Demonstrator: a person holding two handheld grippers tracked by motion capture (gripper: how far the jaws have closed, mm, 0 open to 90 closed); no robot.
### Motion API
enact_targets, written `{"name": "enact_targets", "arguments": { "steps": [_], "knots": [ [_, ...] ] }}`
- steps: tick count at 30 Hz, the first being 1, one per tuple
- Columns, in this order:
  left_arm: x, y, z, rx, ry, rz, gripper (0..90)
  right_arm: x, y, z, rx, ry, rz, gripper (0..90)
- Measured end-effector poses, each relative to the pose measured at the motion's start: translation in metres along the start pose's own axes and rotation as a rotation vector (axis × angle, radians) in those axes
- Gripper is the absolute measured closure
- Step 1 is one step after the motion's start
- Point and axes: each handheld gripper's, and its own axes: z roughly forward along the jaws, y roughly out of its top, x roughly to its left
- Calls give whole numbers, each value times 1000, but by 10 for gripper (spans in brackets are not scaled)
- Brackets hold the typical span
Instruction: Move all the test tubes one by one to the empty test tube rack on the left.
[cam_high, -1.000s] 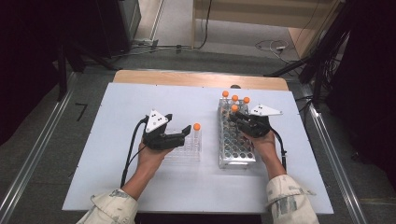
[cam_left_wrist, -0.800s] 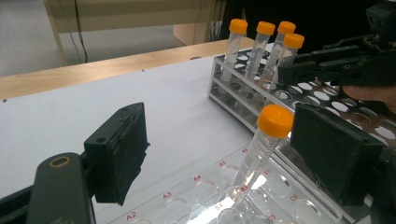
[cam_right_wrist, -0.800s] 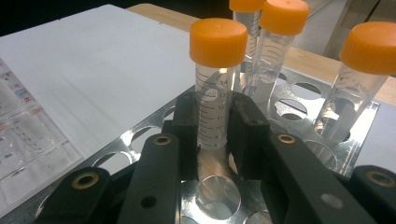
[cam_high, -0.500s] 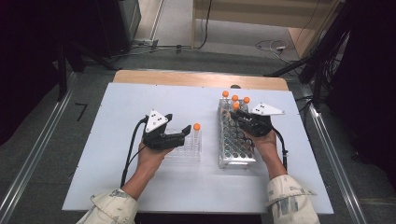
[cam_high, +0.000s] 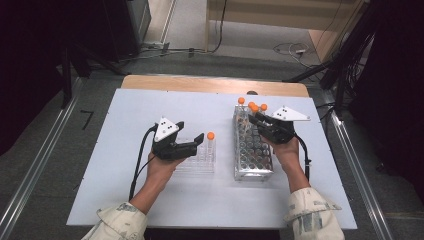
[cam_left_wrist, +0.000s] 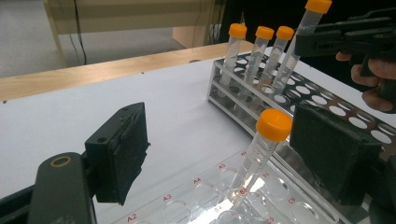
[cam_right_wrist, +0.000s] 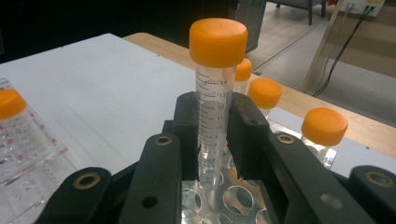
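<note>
While both hands work beside the metal rack (cam_high: 252, 167):
Right claw (cam_right_wrist: 212, 135): clamped on an orange-capped tube (cam_right_wrist: 215, 98) above the rack.
Left claw (cam_left_wrist: 219, 154): wide, around nothing, left of the rack.

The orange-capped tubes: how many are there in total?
5. One stands in the clear rack at; three stand in the metal rack at; the right tongs hold one.
</note>
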Motion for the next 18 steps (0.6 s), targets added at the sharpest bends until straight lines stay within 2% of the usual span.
{"name": "enact_targets", "arguments": {
  "steps": [6, 10, 18],
  "knots": [
    [0, 1, -1, -7, 0, -4, 194, 1, 7, -7, -28, -4, -2, 721],
    [0, 2, -2, -13, 2, -4, 193, 3, 12, -13, -46, 11, 1, 721],
    [-1, 5, -6, -32, -2, -7, 190, 20, 19, -20, -13, 64, -11, 721]
  ]
}}
